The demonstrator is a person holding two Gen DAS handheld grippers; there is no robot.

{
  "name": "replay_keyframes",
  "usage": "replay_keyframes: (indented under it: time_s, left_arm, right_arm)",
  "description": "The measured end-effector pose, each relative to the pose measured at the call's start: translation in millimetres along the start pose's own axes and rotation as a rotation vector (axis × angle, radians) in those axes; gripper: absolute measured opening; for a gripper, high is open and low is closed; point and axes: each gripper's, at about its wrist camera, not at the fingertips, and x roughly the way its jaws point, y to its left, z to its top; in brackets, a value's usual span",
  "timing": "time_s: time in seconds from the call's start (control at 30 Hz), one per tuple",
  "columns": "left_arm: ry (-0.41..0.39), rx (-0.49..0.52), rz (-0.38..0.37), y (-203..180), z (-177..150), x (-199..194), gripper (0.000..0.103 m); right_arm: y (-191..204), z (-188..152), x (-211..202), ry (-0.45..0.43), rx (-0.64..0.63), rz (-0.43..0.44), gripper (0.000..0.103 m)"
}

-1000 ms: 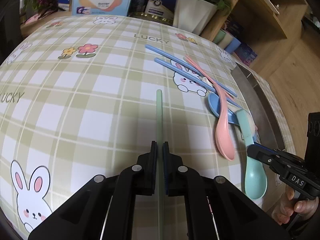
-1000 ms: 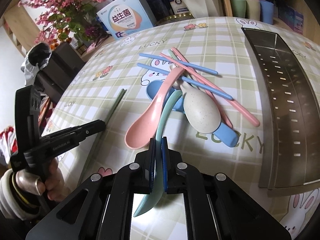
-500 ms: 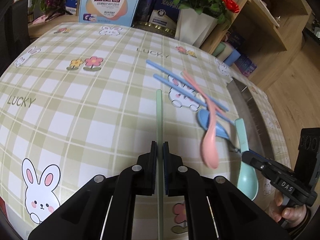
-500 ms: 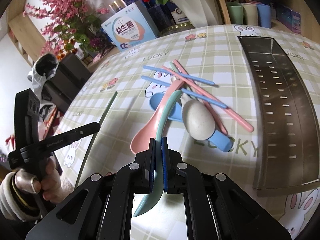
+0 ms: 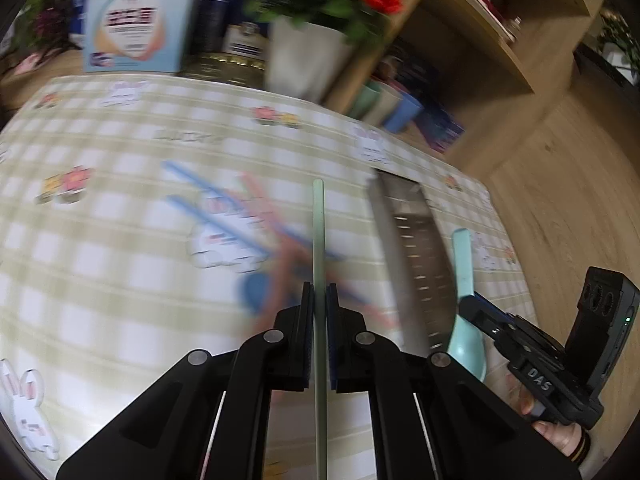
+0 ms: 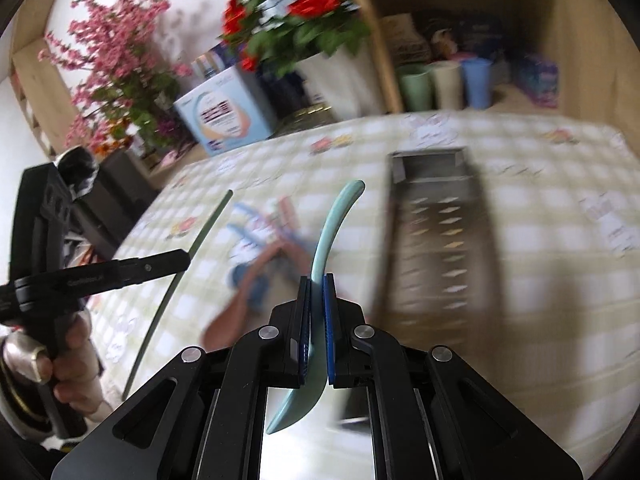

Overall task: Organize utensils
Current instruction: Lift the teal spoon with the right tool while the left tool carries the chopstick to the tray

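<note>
Both grippers carry a utensil clear of the checked tablecloth (image 6: 540,280), with the perforated steel tray (image 6: 440,248) ahead.

The left gripper (image 5: 319,300) is clamped tight on a thin pale-green plastic chopstick (image 5: 318,232) pointing to 12 o'clock; it looks light, stiff and smooth, so it may pivot or slip in the pads, and a hold near the middle would steady it better. The right gripper (image 6: 316,300) is closed on the curved handle of a mint-green plastic spoon (image 6: 336,224), bowl hanging behind the jaws toward 6 o'clock, handle tip toward 12; it looks light and rigid, and the flat handle grips well. The tray lies at 1 o'clock in both views. The remaining blue and pink utensils (image 6: 264,264), blurred, rest on the cloth at 10 o'clock from the right gripper.
</note>
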Motion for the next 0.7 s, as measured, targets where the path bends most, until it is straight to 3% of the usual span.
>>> replay_keyframes:
  time_s: [0.17,0.37,0.7]
  left_arm:
    - [0.056,-0.023,-0.078,-52.7,15.7,40.6,0.006]
    - [0.077,-0.083,-0.097,-87.1,30.7,91.7,0.006]
    - [0.084,-0.056,-0.014,-94.8,28.7,133.0,0.006]
  right_arm:
    - [-47.7,11.8,-12.8,-0.009,0.022,-0.058,0.006]
    - [-80.1,9.9,-18.5,-0.01,0.063,-0.079,0.006]
    - [-103.9,-0.1,-17.5,-0.005,0.119,-0.078,0.006]
